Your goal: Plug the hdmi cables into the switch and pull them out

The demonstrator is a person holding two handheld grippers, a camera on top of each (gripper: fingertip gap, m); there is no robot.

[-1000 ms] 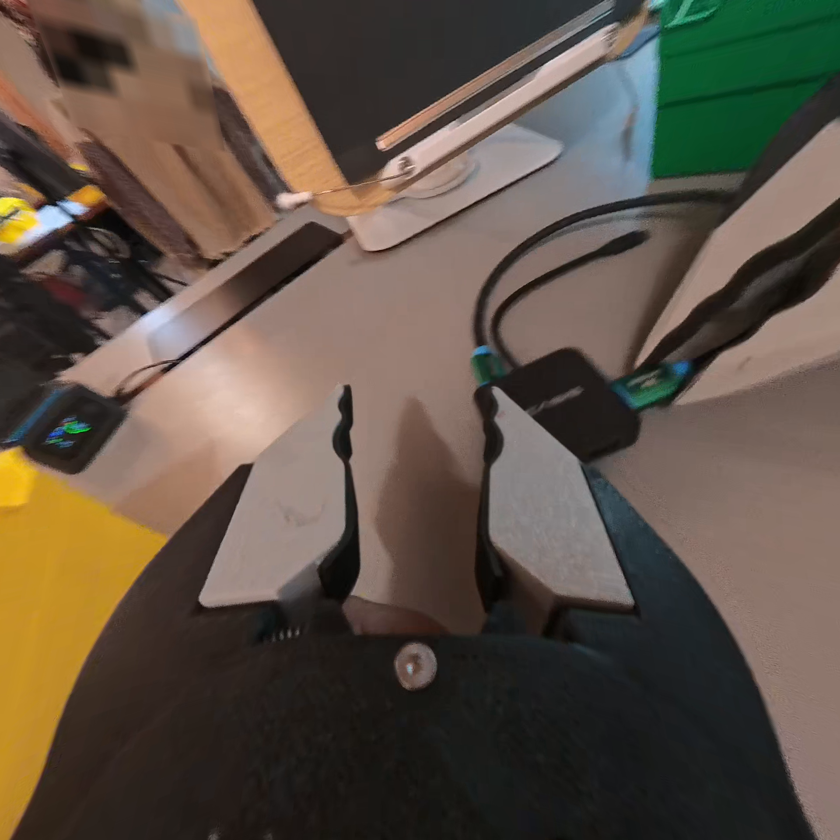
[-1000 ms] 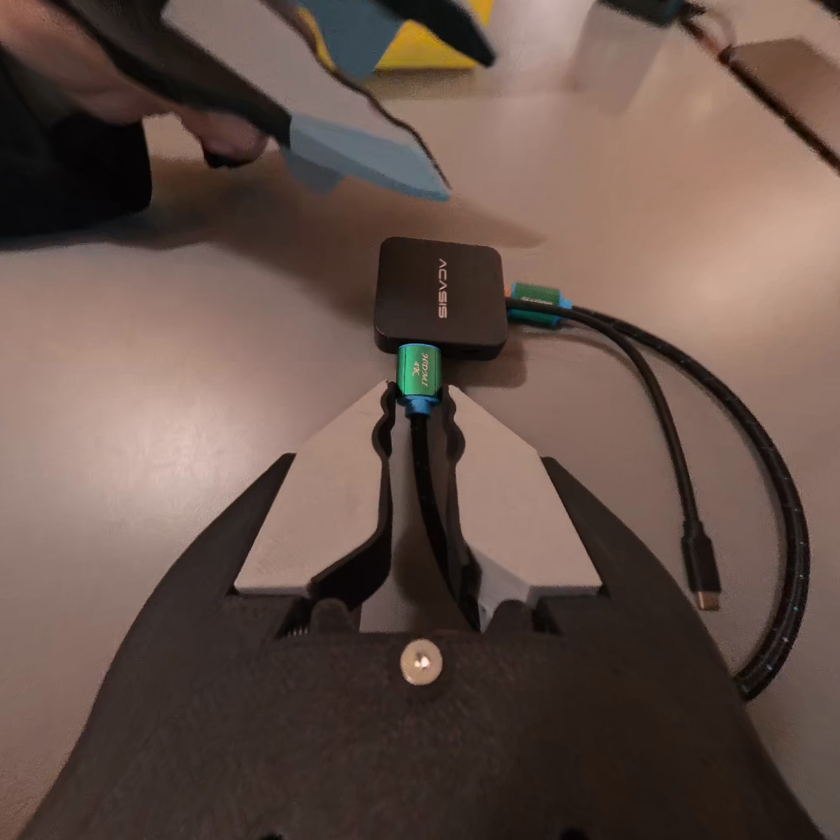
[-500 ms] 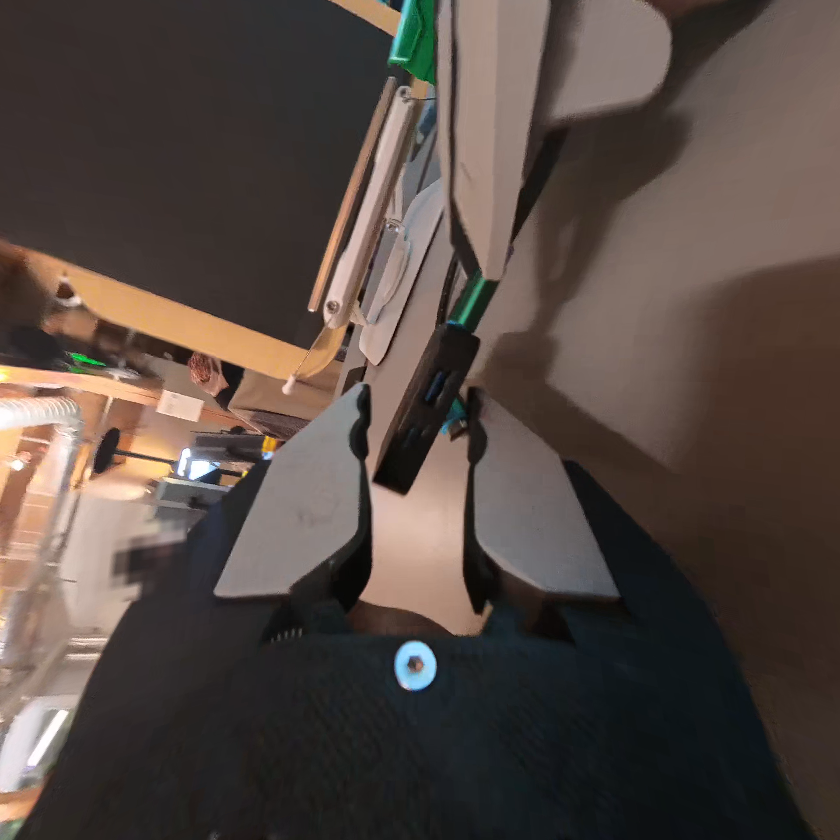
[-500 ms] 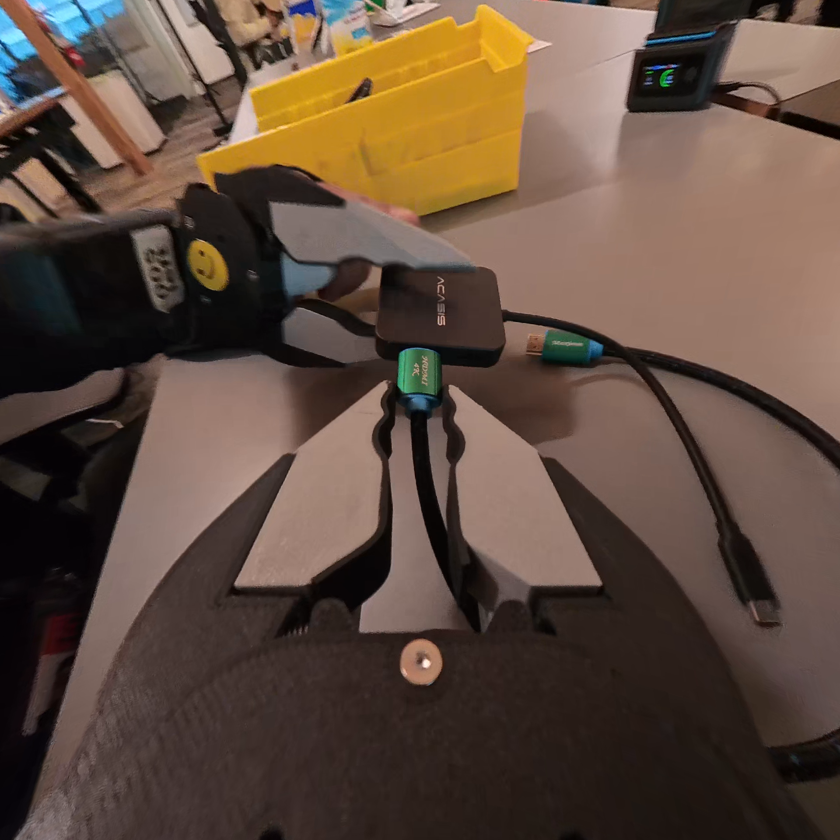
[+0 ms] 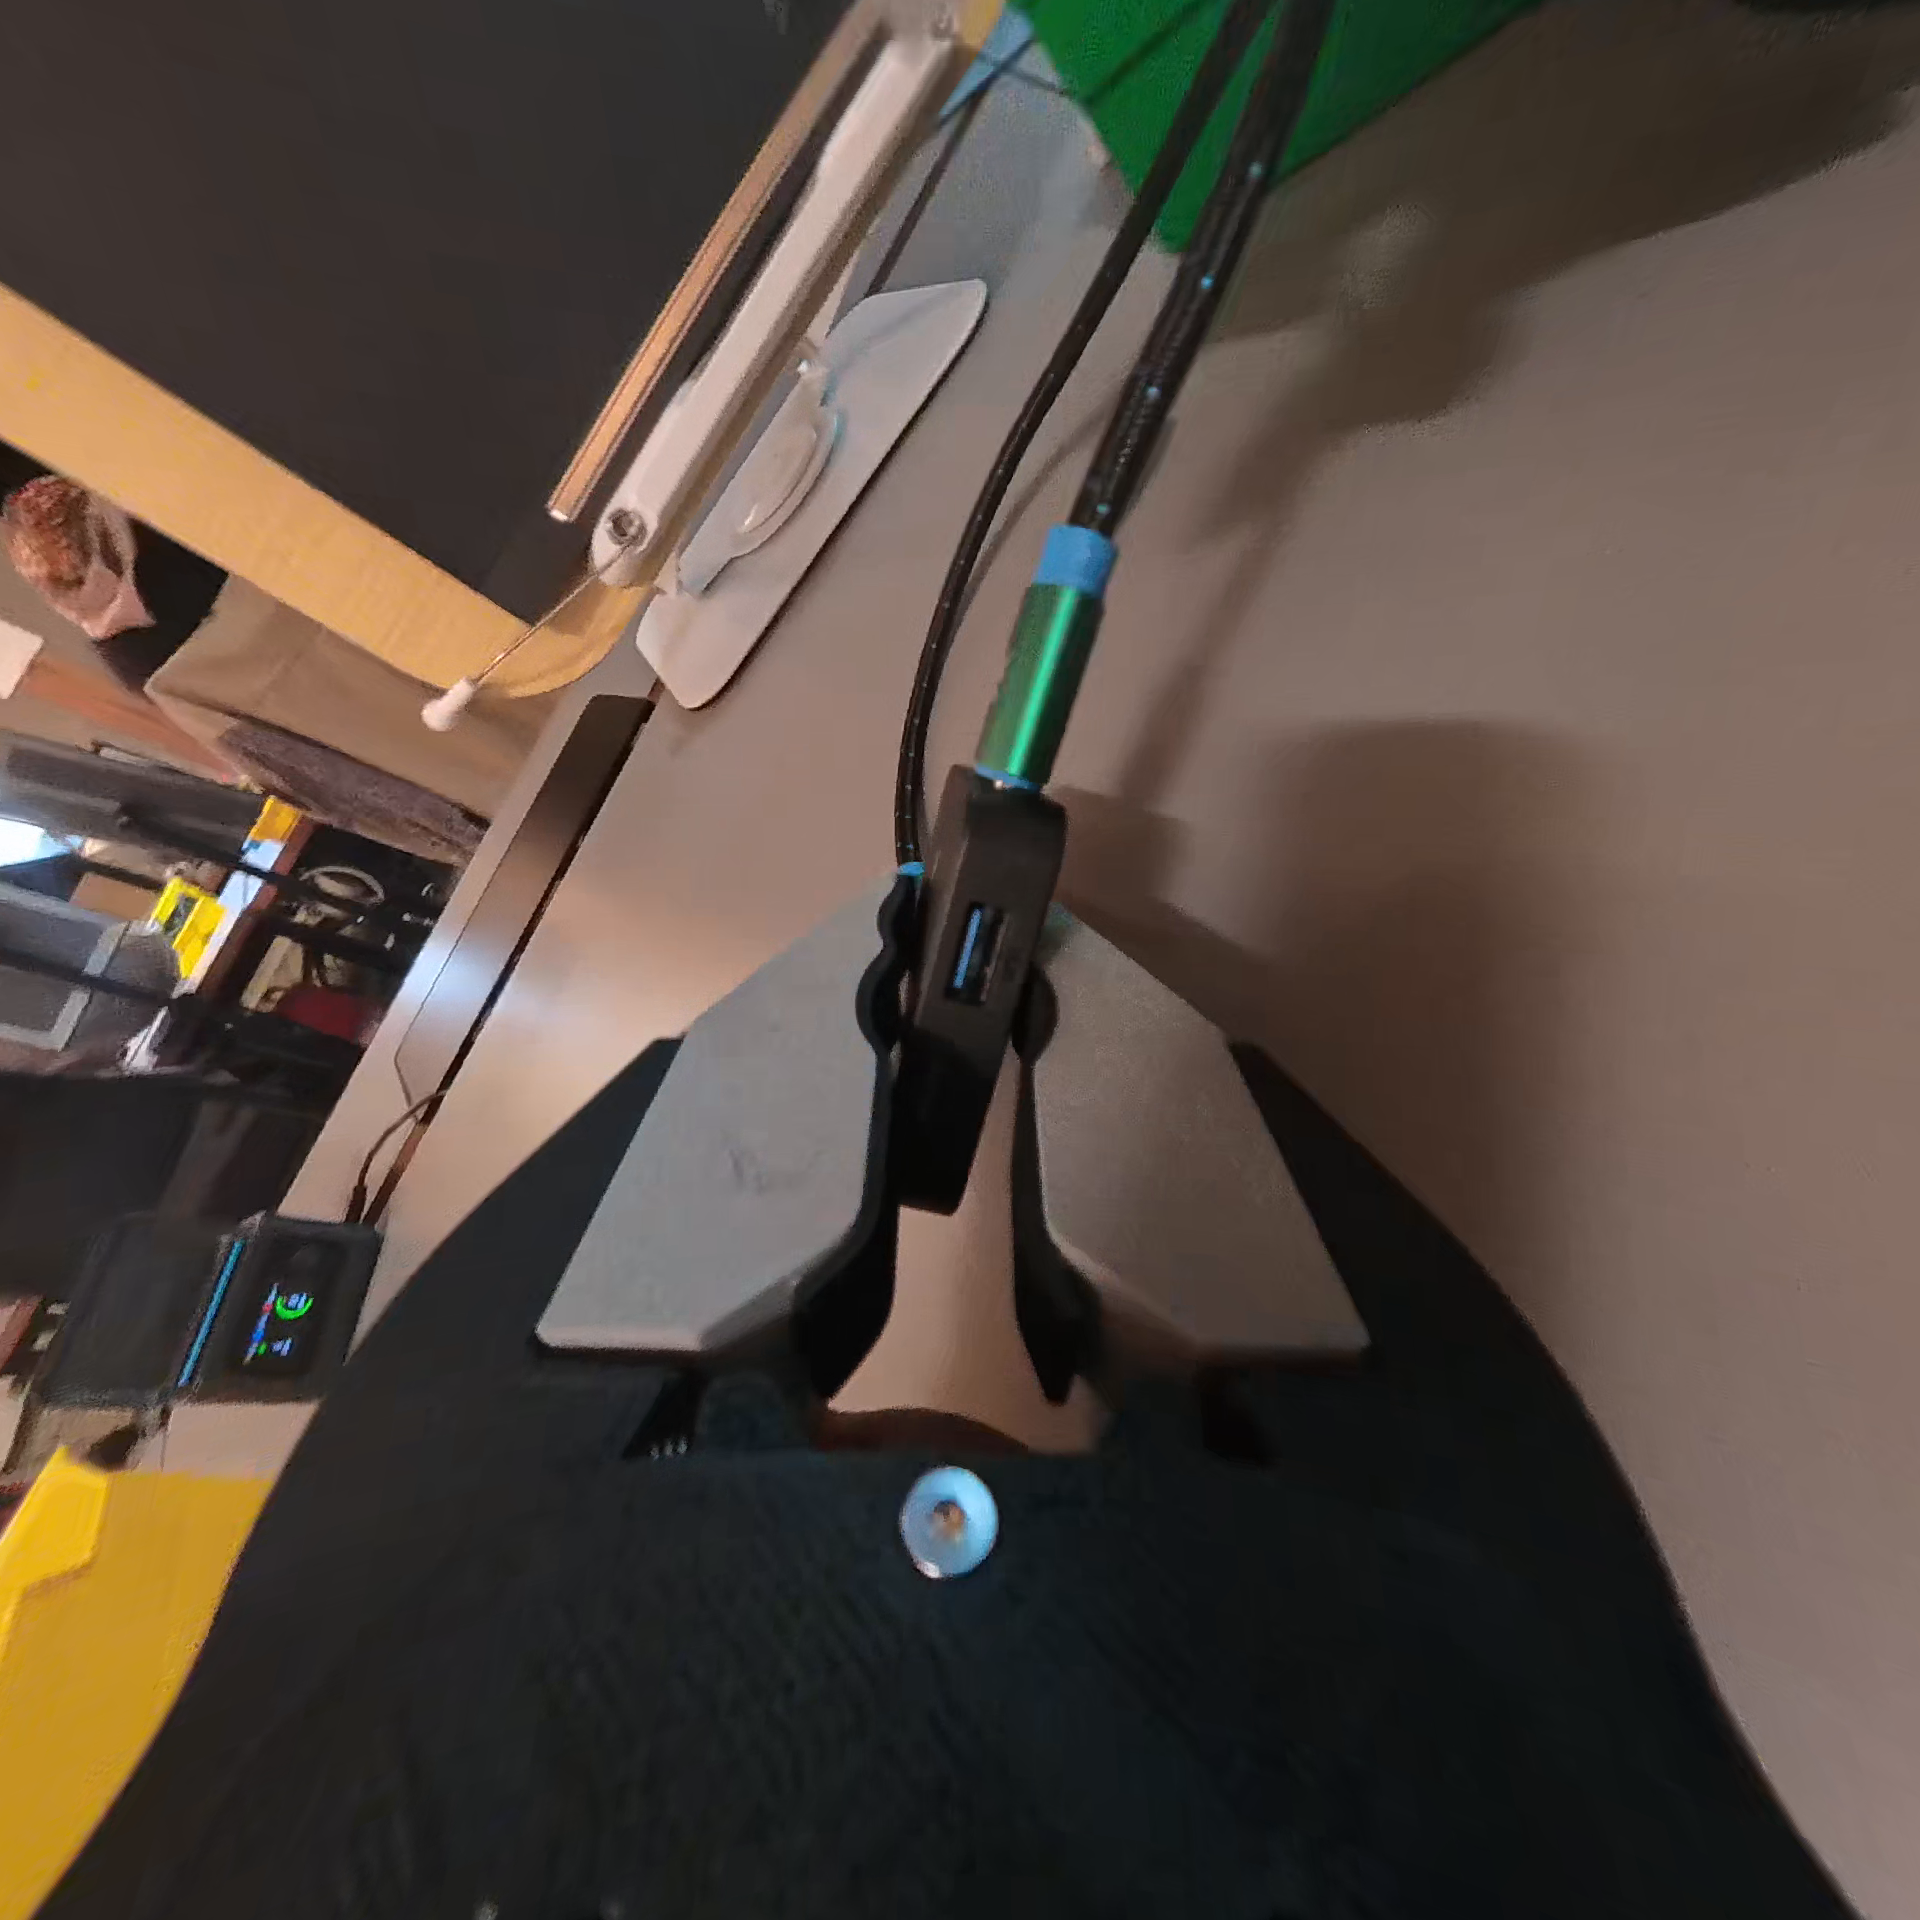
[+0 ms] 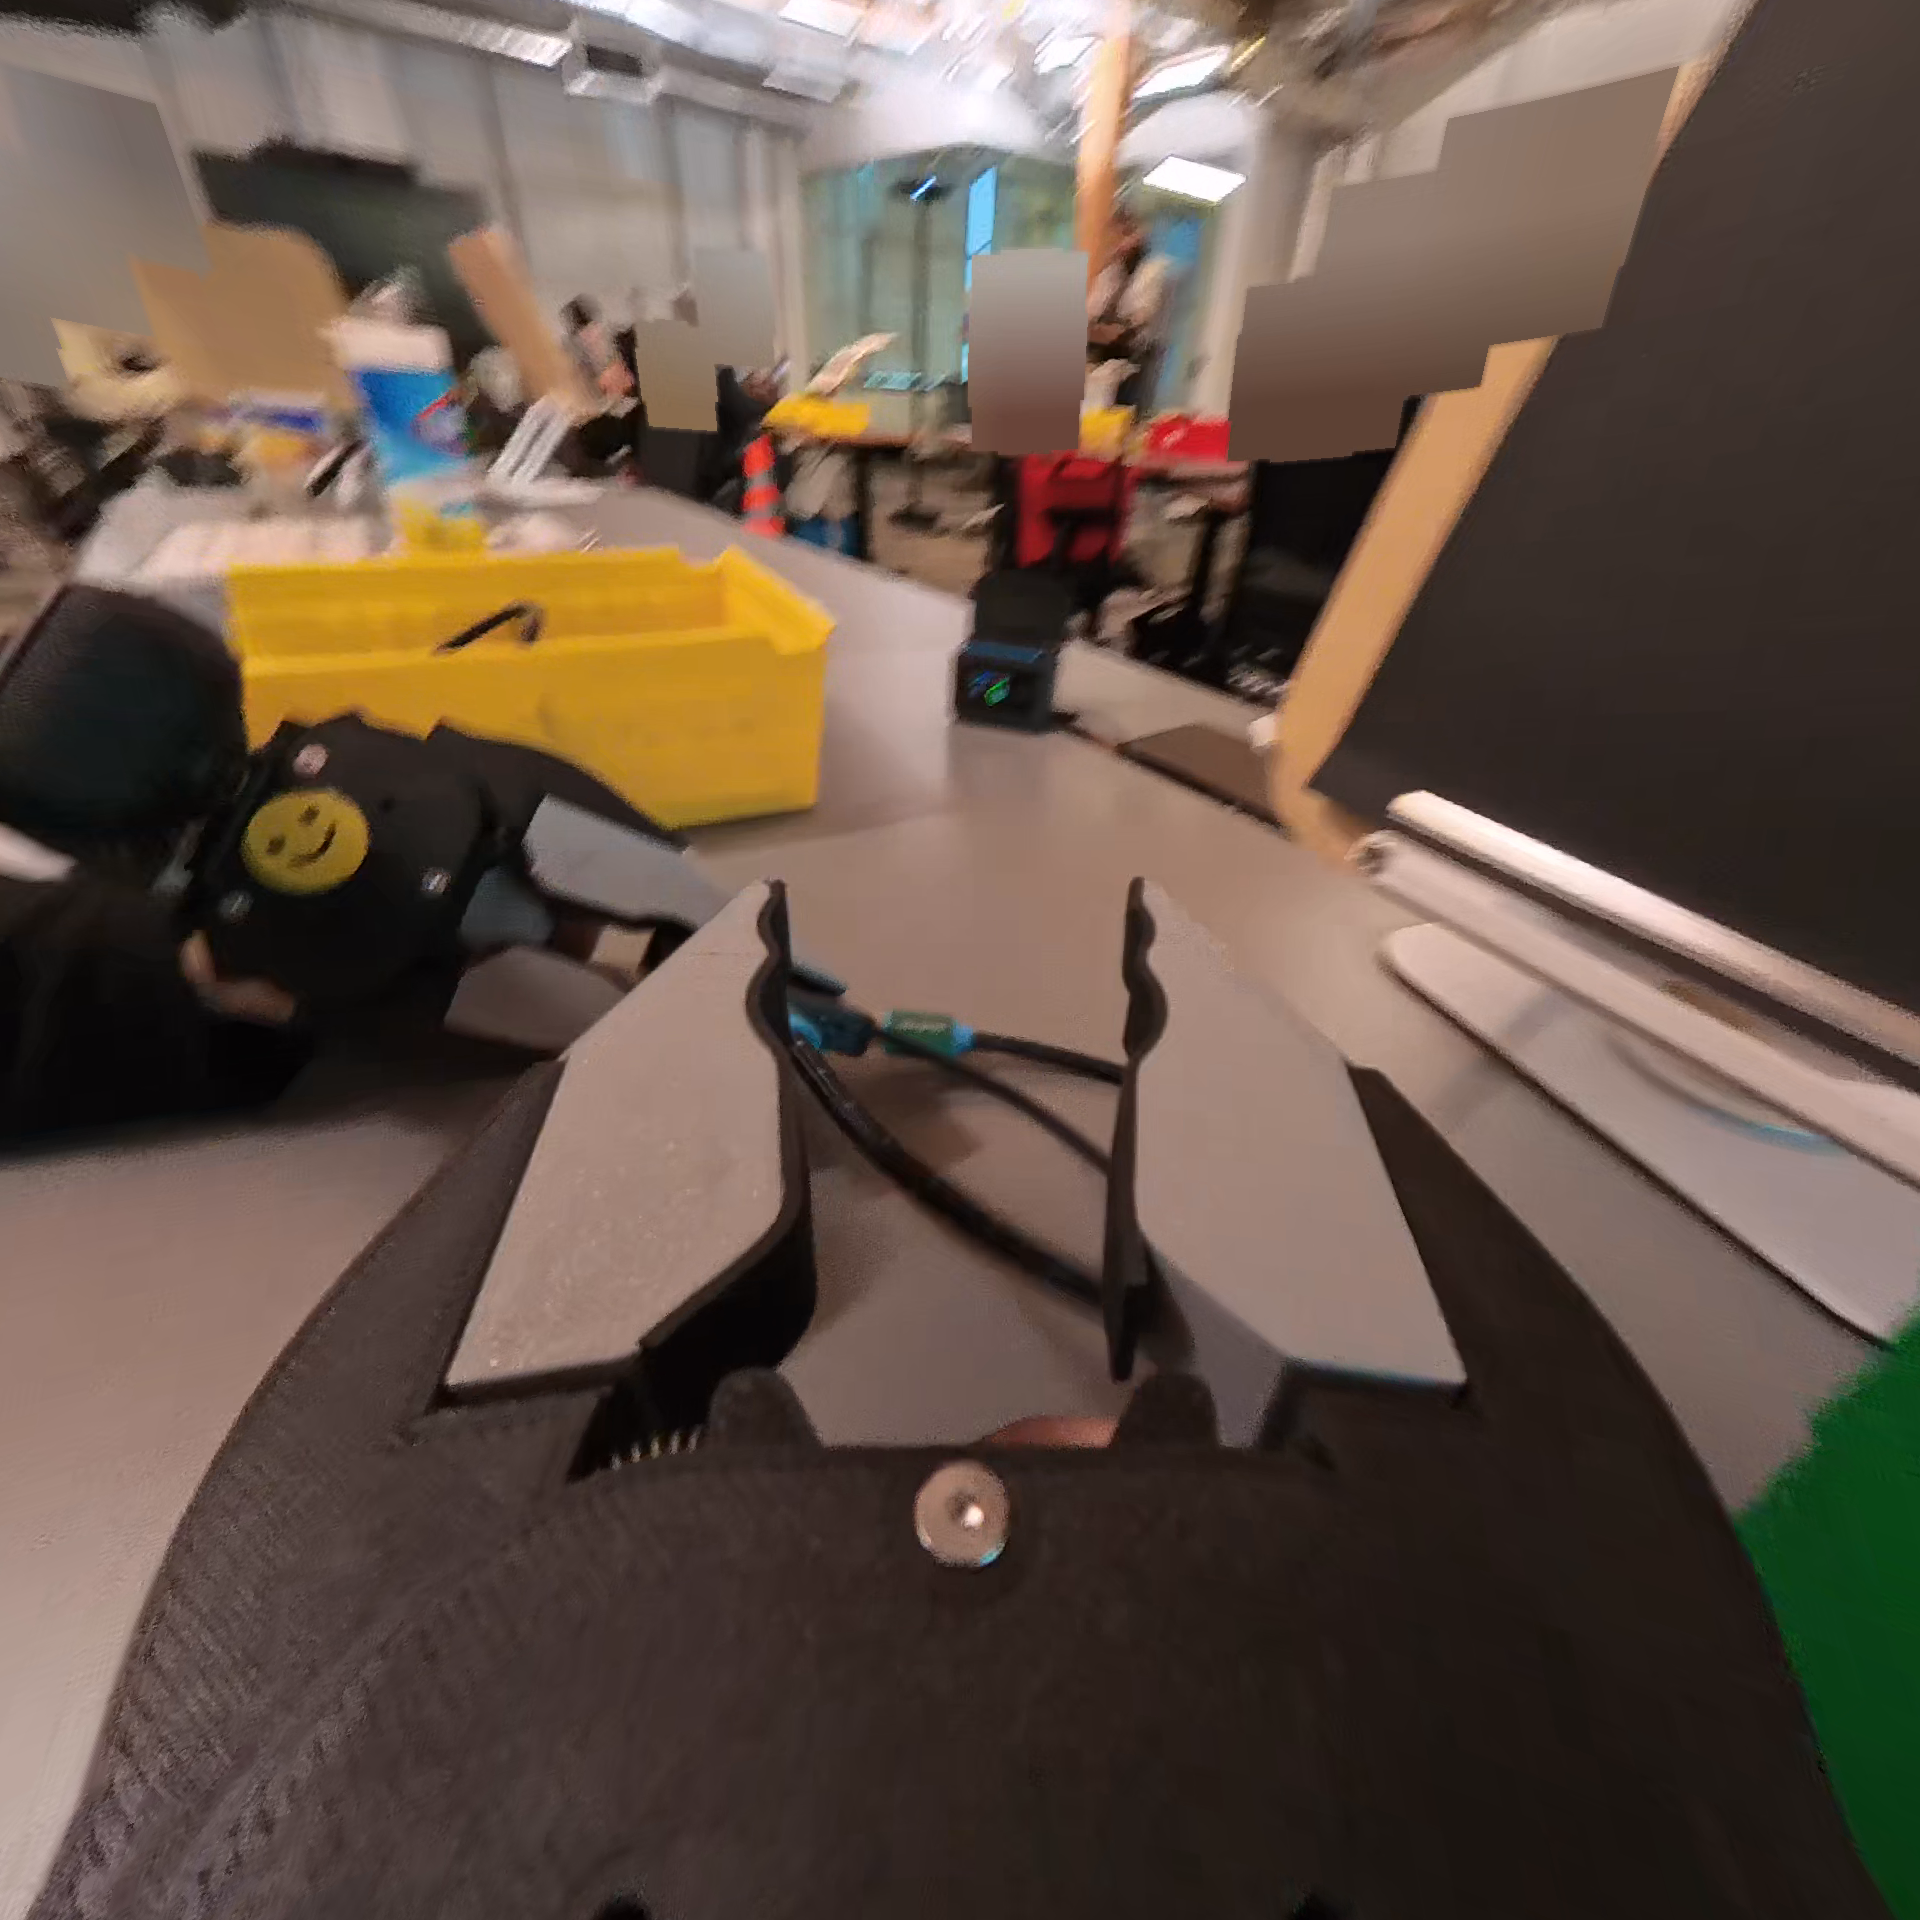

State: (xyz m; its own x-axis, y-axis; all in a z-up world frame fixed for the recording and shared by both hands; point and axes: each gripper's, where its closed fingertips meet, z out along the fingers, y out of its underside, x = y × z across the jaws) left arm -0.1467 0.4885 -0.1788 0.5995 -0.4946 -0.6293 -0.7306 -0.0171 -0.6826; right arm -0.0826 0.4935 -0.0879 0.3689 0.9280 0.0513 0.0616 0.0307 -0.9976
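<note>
My left gripper (image 5: 971,966) is shut on the black switch (image 5: 982,935), held edge-on just above the grey table (image 5: 1558,935). A green HDMI plug (image 5: 1039,665) with a blue collar sits in the switch's far end, and its braided cable runs away upward. A thin black cable (image 5: 935,623) leaves the switch beside it. My right gripper (image 6: 951,904) is open and empty, back from the switch. Between its fingers I see the plugged cable's blue collar (image 6: 826,1029) and a second green plug (image 6: 920,1029) lying loose on the table. The left gripper (image 6: 312,842) shows at the left there.
A yellow bin (image 6: 540,686) stands behind the left gripper. A monitor stand's white base (image 5: 821,488) and dark screen are at the table's far side. A small black device with a lit screen (image 5: 281,1309) sits near the edge. A green box (image 5: 1247,104) stands behind the cables. Left tips to right tips: about 12 centimetres.
My left gripper has closed on the switch. My right gripper has let go of the plugged cable, opened wide and drawn back and up.
</note>
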